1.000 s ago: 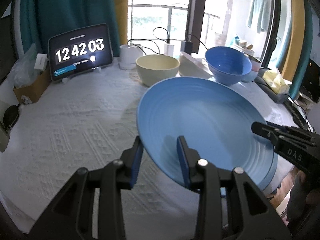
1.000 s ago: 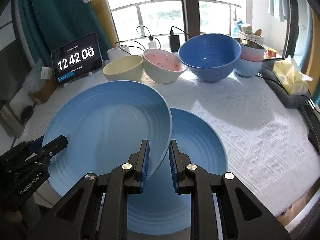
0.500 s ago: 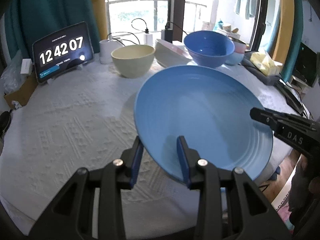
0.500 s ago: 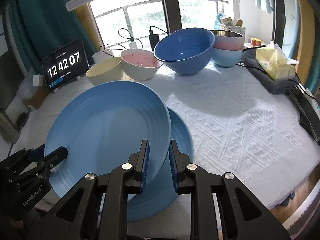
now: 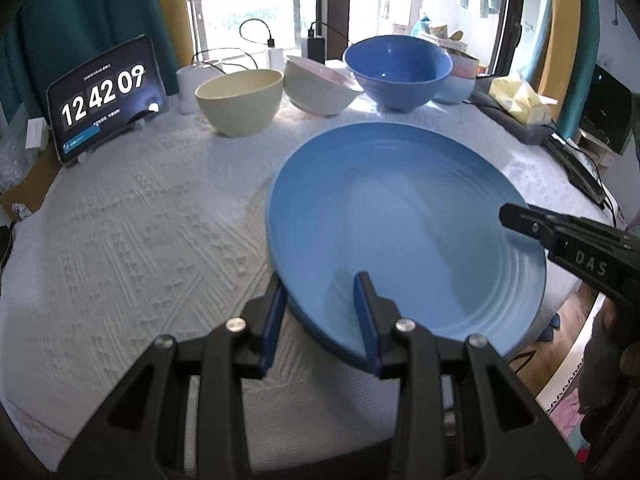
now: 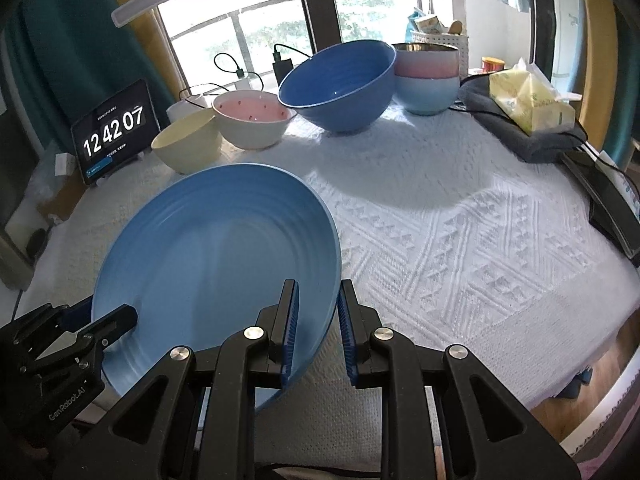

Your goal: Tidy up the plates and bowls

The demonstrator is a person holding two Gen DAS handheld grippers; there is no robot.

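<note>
Both grippers hold one large blue plate (image 5: 400, 220), tilted, above the white tablecloth near the table's front edge. My left gripper (image 5: 320, 312) is shut on the plate's left rim. My right gripper (image 6: 316, 320) is shut on its right rim (image 6: 224, 256). Each gripper shows in the other's view: the right one in the left wrist view (image 5: 560, 240), the left one in the right wrist view (image 6: 72, 340). At the back stand a cream bowl (image 5: 239, 102), a white bowl with pink inside (image 6: 254, 120), a big blue bowl (image 6: 340, 84) and a pink bowl stacked in a pale blue one (image 6: 426, 76).
A tablet clock (image 5: 106, 98) leans at the back left. A yellow tissue pack on a grey cloth (image 6: 528, 108) and a dark device (image 6: 608, 200) lie at the right edge. Chargers and cables (image 5: 272, 46) sit by the window. The white tablecloth (image 6: 460, 220) covers the table.
The held plate has moved back toward the front edge, both grippers with it. The second blue plate that lay under it has gone from view. The bowls have not moved.
</note>
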